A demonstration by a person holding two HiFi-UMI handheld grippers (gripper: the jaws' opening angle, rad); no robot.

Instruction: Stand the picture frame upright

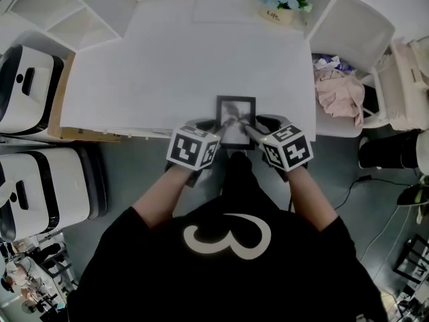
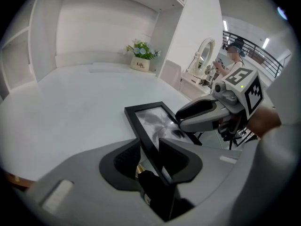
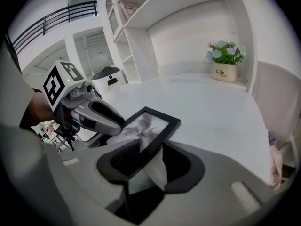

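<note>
The black-rimmed picture frame [image 1: 236, 121], grey flower print inside, has its sides clamped by left gripper [image 2: 148, 149] and right gripper [image 3: 150, 149] fingers.

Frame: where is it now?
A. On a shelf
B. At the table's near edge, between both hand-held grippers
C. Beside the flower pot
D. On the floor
B: the head view shows the frame at the table's near edge, with the left hand-held gripper and right hand-held gripper on its sides.
</note>
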